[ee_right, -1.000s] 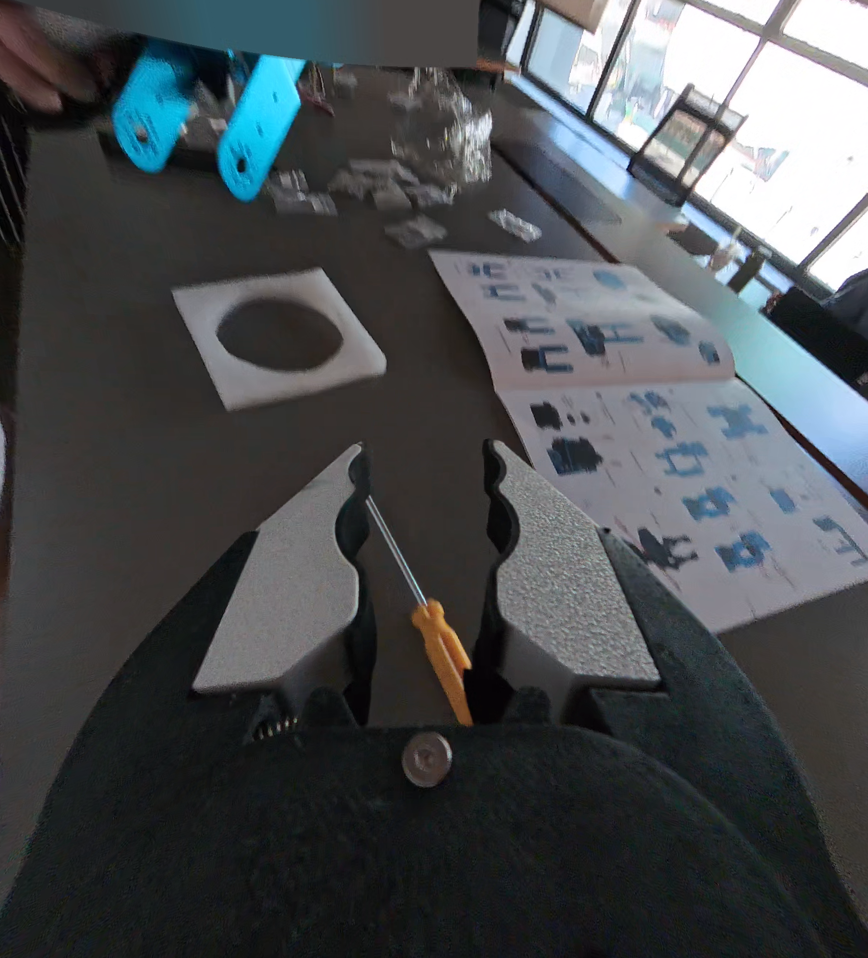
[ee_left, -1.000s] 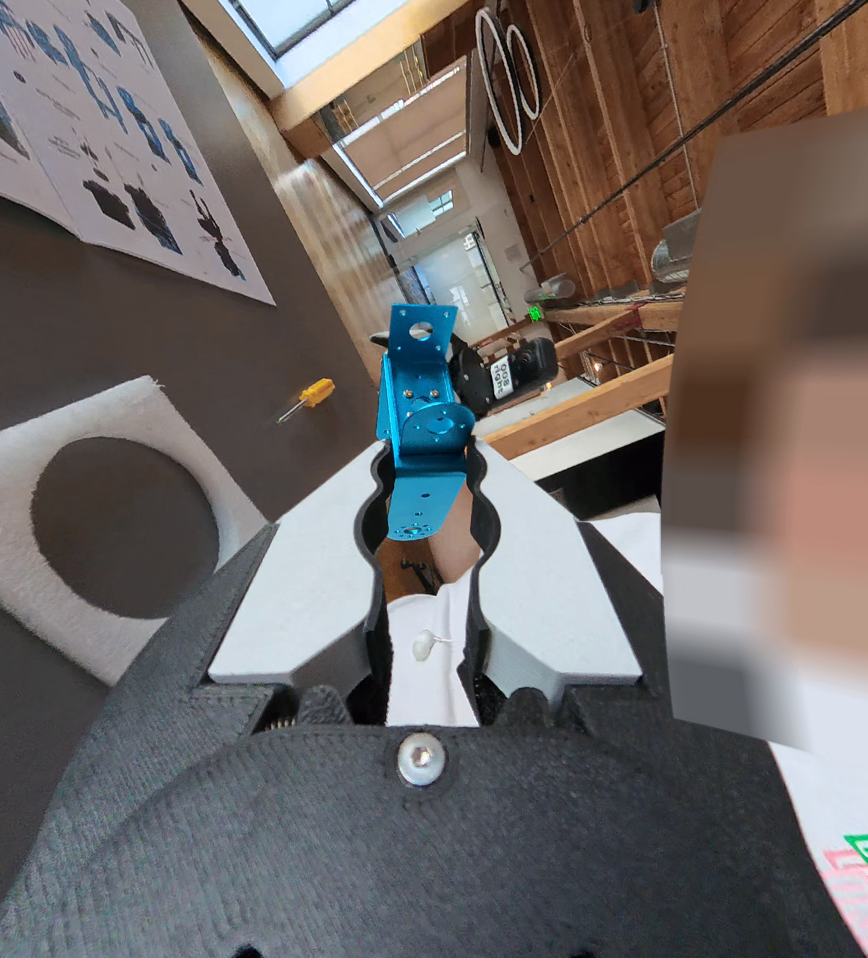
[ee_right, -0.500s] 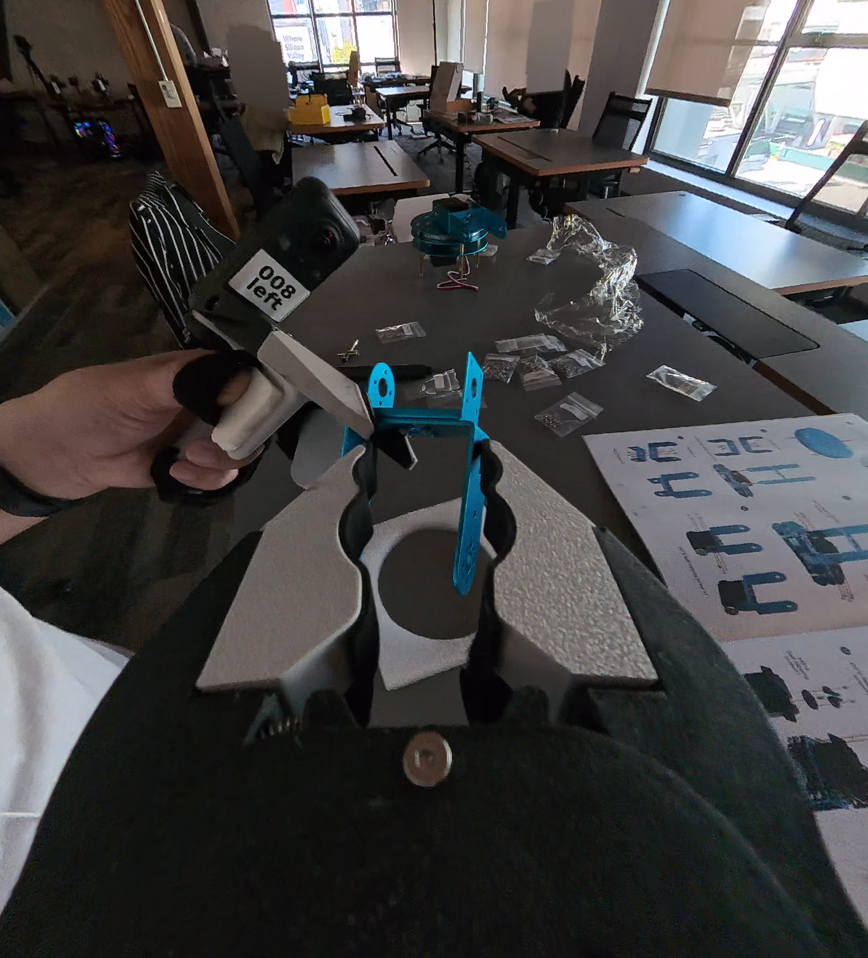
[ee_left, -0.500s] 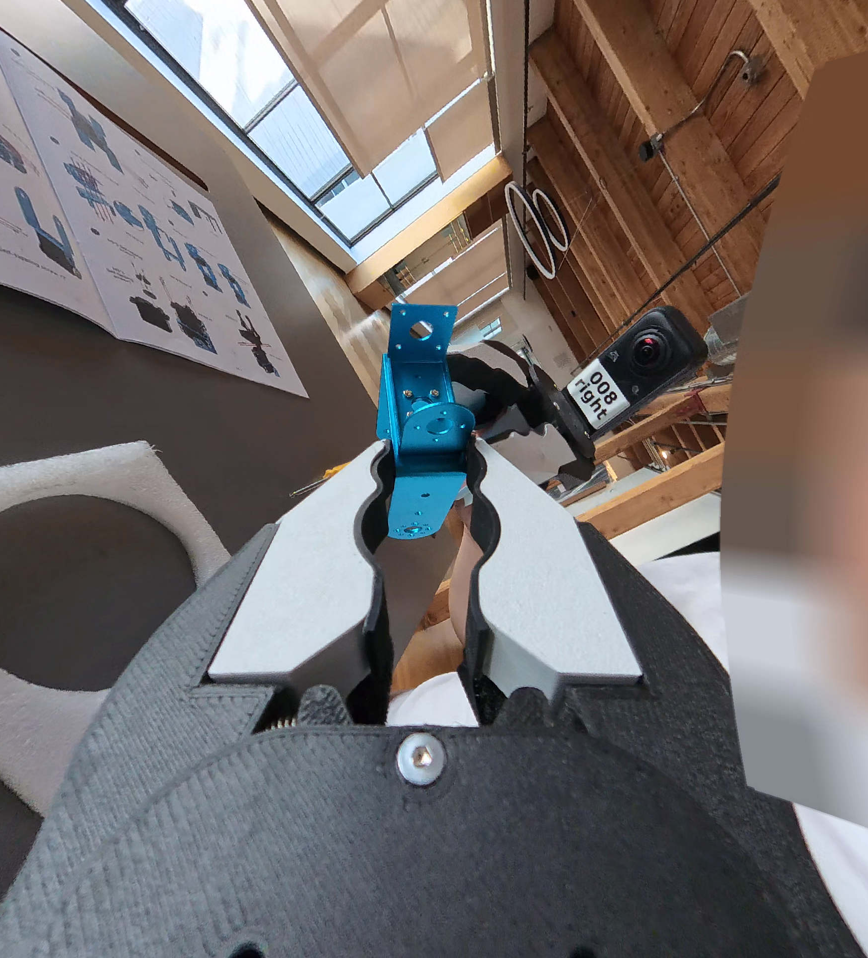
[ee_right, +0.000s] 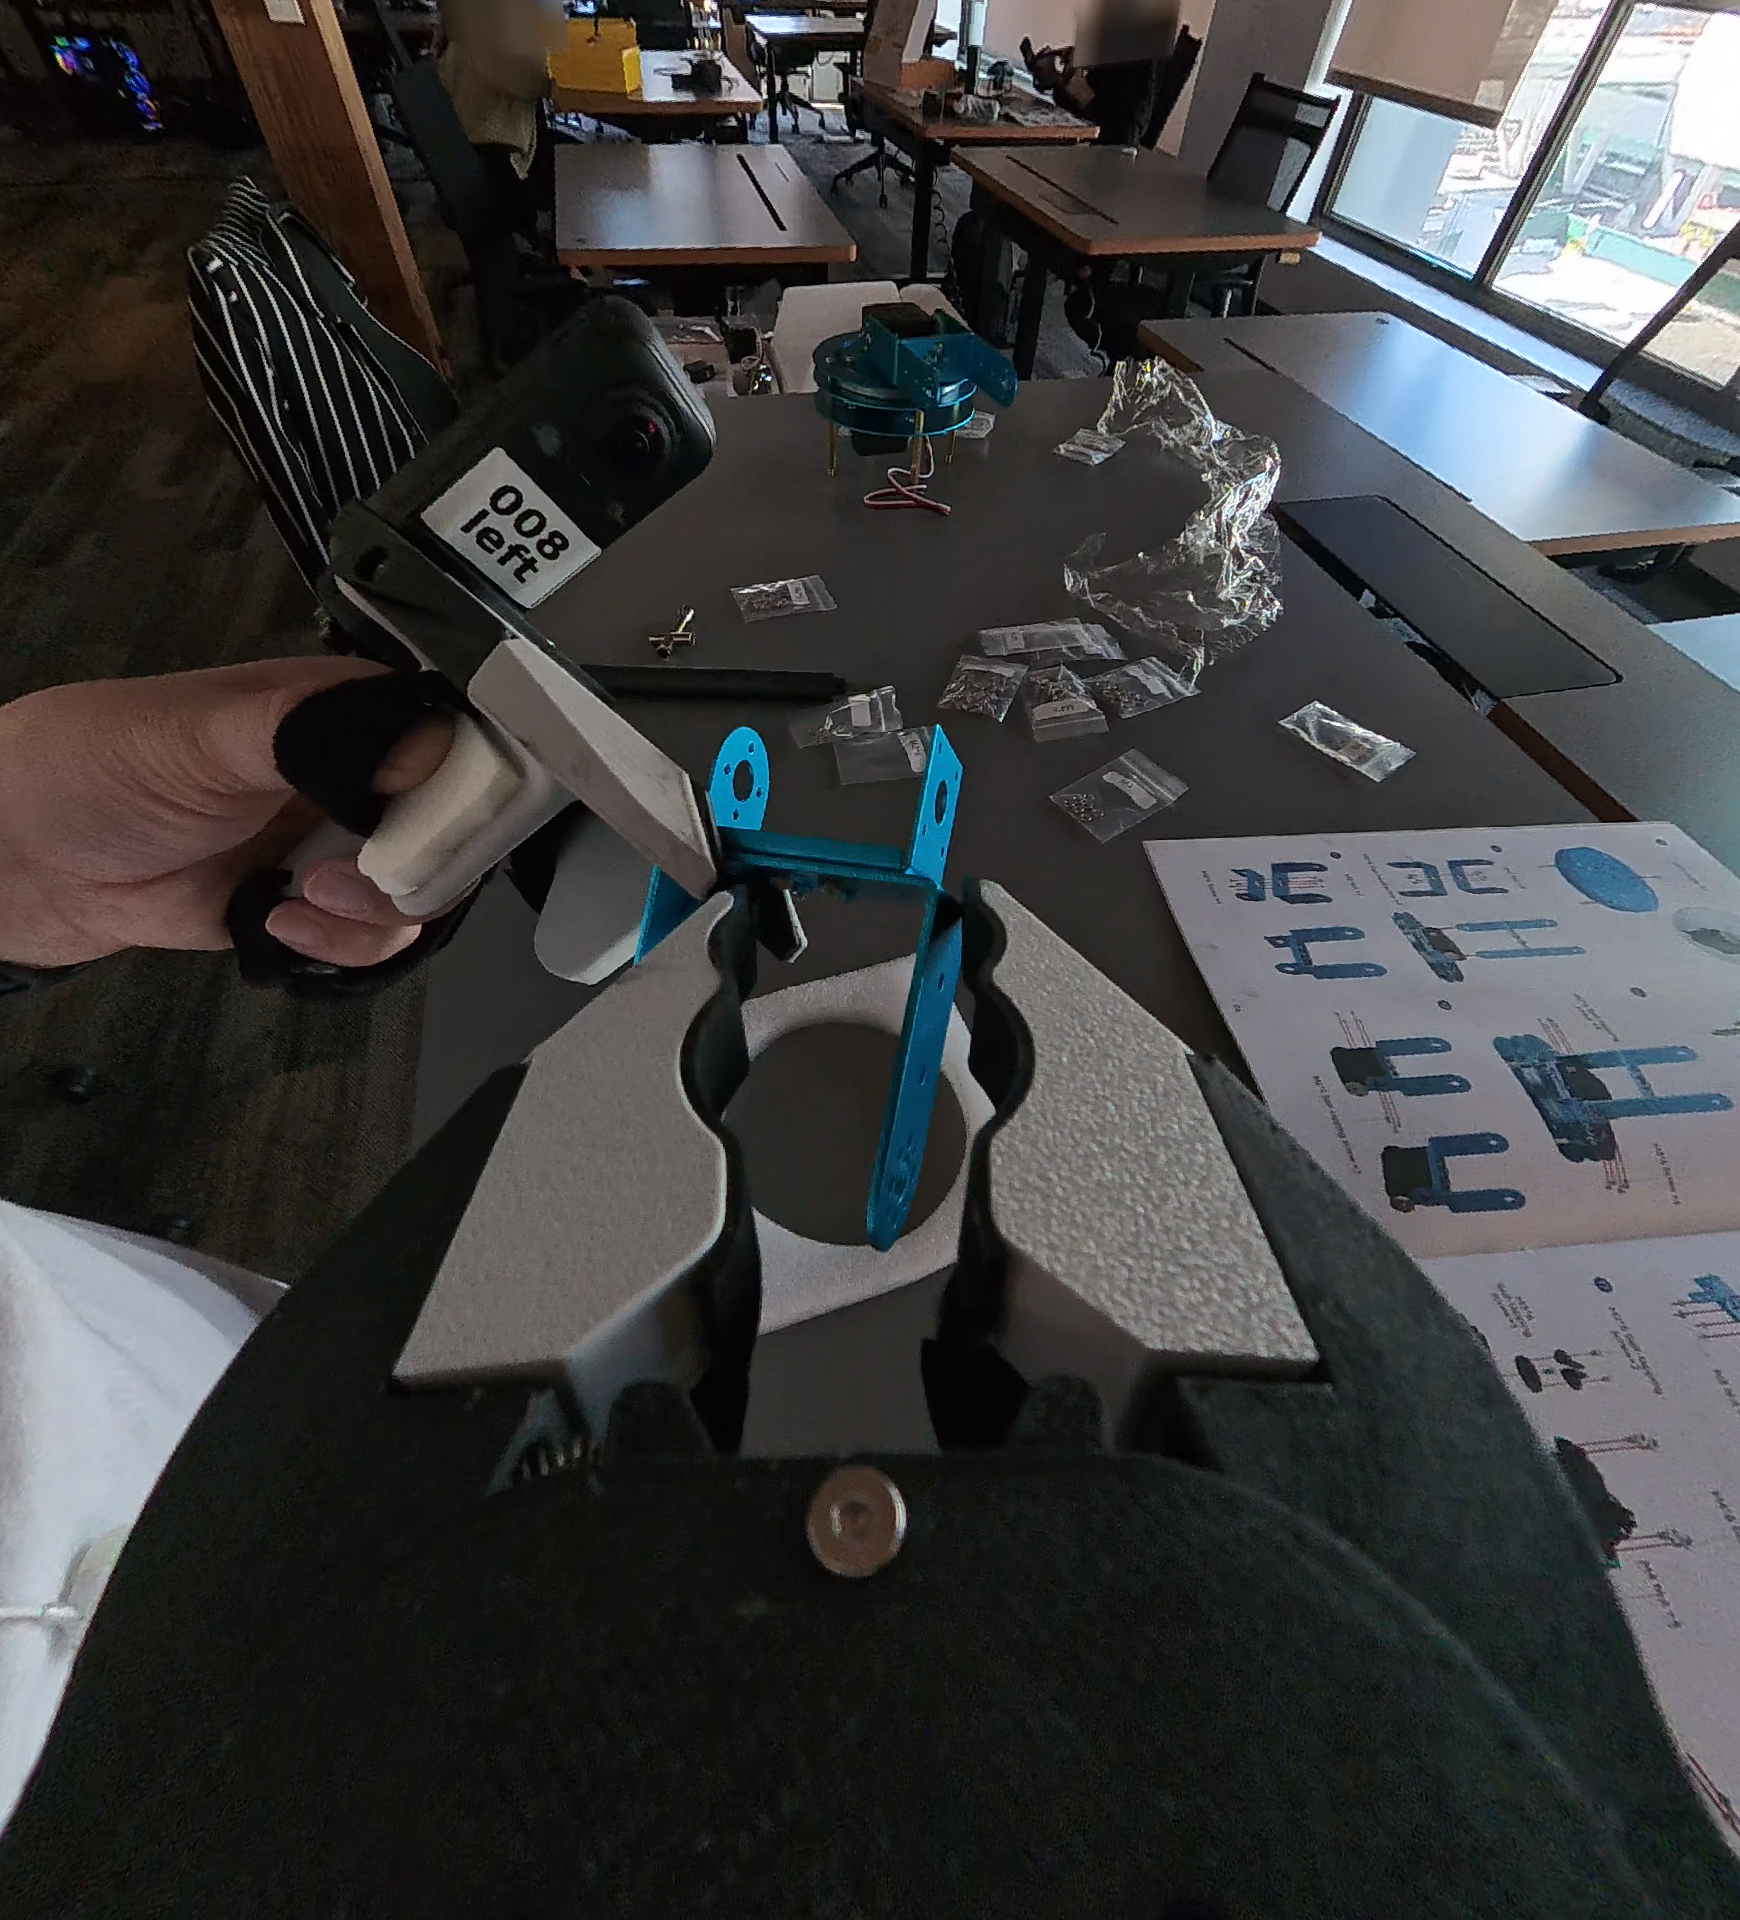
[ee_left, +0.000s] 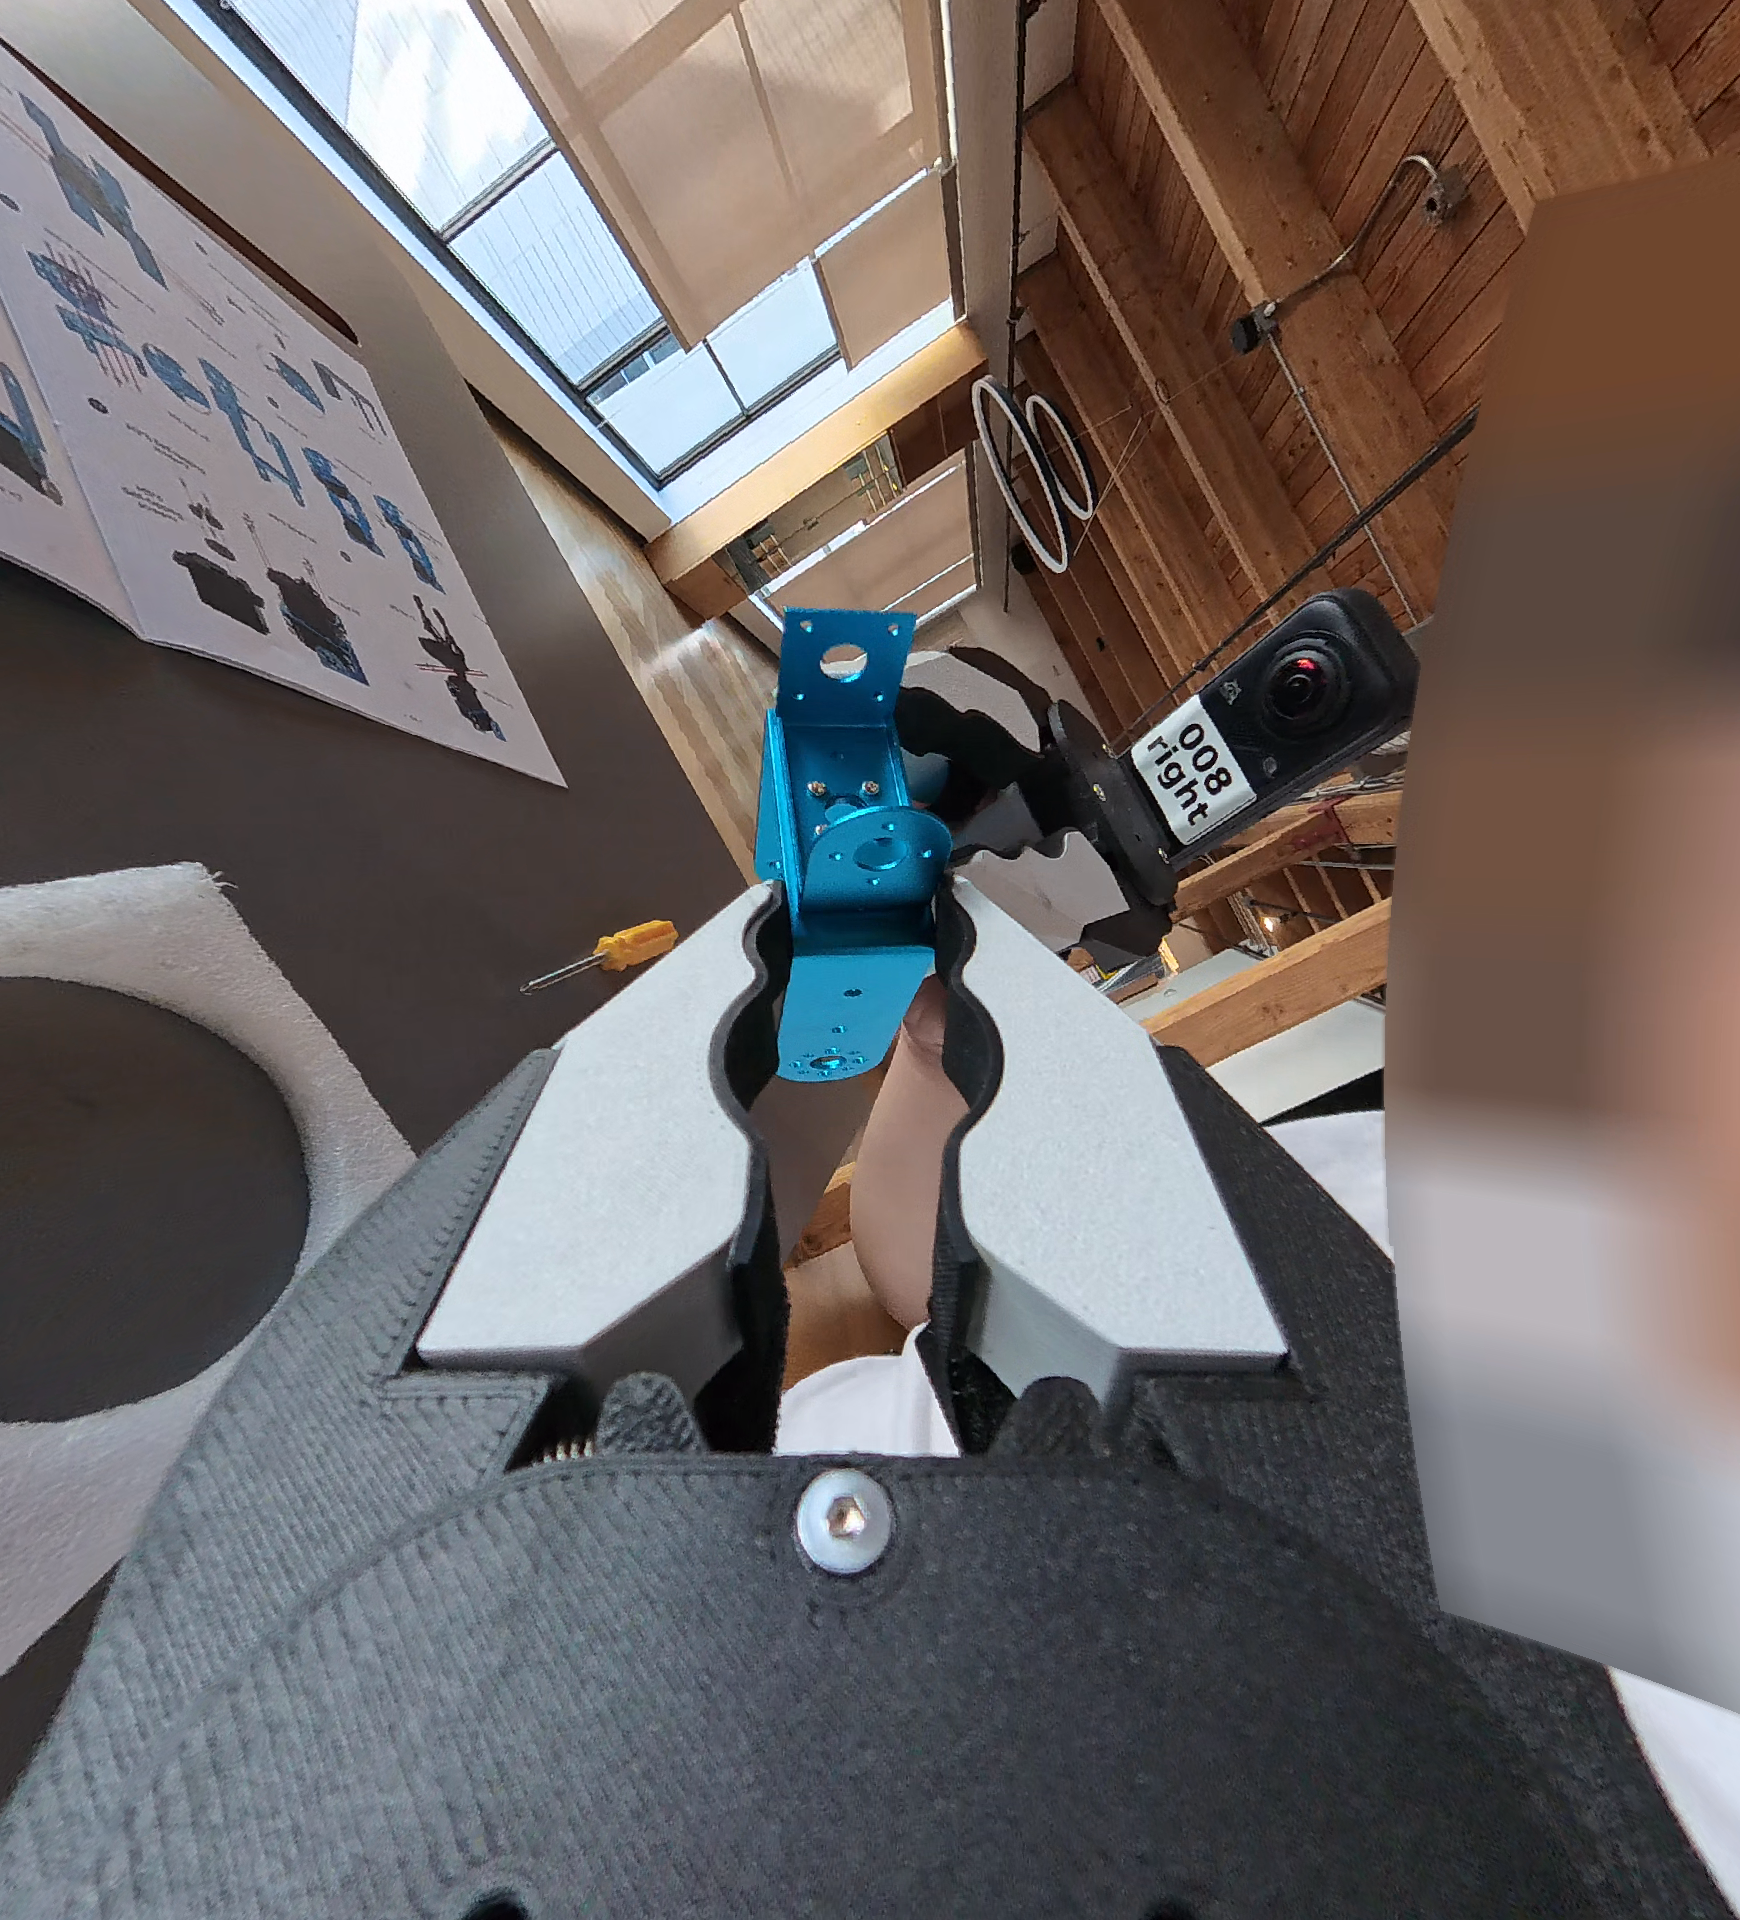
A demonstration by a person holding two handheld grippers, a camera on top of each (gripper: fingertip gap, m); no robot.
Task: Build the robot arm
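Two hand-held grippers: both meet at one blue metal bracket assembly (ee_left: 838, 883), held in the air above the dark surface (ee_right: 959, 613).
Left hand-held gripper (ee_left: 853, 906): its fingers are drawn in narrow and clamp the lower blue bracket between their tips; in the right wrist view it (ee_right: 710, 883) comes in from the left, gripped by a person's hand (ee_right: 118, 800).
Right hand-held gripper (ee_right: 850, 920): its fingertips sit at either side of the blue assembly (ee_right: 845, 862), with one long blue arm hanging down against the right finger's inner edge; whether it actually squeezes the part I cannot tell. In the left wrist view it (ee_left: 959, 790) shows behind the bracket.
Bracket assembly: two U-shaped blue pieces joined back to back, with round holes and small screws visible.
White foam square (ee_left: 118, 935): lies flat on the surface with a round hole cut through it; it is below the held part in the right wrist view.
Yellow-handled screwdriver (ee_left: 601, 954): lies on the surface, just past the foam, apart from both grippers.
Open instruction booklet (ee_right: 1531, 1039): flat on the surface to the right.
Small plastic bags (ee_right: 1053, 696): scattered farther off, near crumpled clear wrap (ee_right: 1188, 530).
Blue round assembly (ee_right: 897, 384): stands at the far end.
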